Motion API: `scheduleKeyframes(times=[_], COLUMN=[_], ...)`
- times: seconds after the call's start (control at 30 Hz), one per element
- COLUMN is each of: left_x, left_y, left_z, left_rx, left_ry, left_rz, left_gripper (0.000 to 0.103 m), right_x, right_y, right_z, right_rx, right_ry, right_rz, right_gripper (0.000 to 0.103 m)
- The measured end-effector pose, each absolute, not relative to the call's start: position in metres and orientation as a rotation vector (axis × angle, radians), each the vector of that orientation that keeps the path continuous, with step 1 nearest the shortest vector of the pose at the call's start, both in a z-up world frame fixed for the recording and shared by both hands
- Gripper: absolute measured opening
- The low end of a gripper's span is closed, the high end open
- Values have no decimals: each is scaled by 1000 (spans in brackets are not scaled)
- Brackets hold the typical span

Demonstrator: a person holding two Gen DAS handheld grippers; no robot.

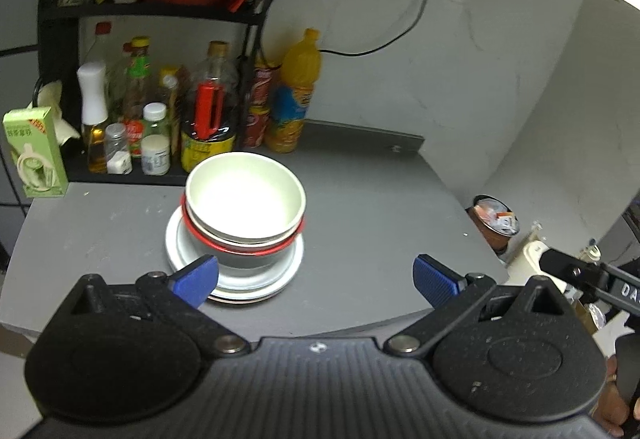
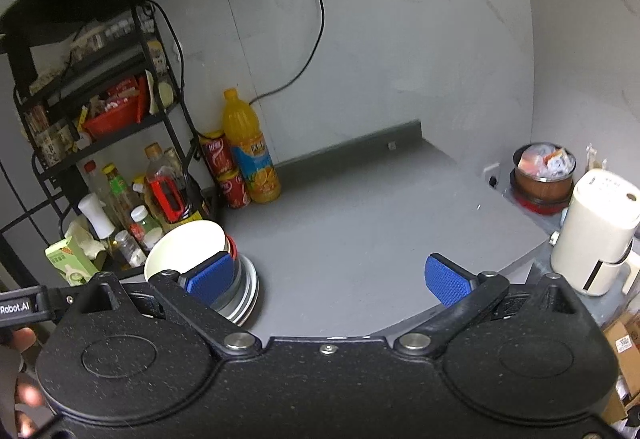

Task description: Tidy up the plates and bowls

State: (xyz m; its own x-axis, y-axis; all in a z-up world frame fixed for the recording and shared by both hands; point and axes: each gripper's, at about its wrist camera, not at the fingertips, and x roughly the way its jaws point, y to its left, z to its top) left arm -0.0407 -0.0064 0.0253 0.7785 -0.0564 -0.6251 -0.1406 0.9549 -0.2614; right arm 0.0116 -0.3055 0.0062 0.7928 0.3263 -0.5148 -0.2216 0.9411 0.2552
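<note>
Here the left gripper with black frame and blue ribbed pads [image 1: 314, 281] has its jaws spread wide, and nothing is between them; it touches nothing. Just ahead of its left pad, a little to the left of the gap, stands the stack of dishes on the grey matte countertop [image 1: 380, 199]. On top is one cream round bowl [image 1: 245, 197], and it sits in one bowl with a red rim [image 1: 240, 247]. Below is a pile of white flat plates [image 1: 236, 279]; I can see at least two or three rims, but the exact number I cannot tell. The left blue pad overlaps the edge of the plates in the left wrist view, but whether it touches them is not clear. The right gripper of the same black and blue build [image 2: 330, 281] is also spread wide and holds nothing. In its view the same stack lies behind its left pad, and the open gap faces only bare countertop. Further ahead, against the wall, stand one tall orange juice bottle [image 2: 250, 153] and two red cans [image 2: 226, 171], one upon the other. Beyond the right pad stands one cream plastic kettle [image 2: 596, 235].
</note>
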Motion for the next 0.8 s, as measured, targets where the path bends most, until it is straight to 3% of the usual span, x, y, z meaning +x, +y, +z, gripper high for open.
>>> scheduleKeyframes(times=[0.8], left_x=[-74], left_y=[-3], left_z=[35], left_rx=[-227], left_ry=[692], left_rz=[29], left_gripper=[102], right_x=[-28], right_y=[-303], right_z=[10], right_rx=[87], right_ry=[603], right_rz=[269], right_gripper=[103])
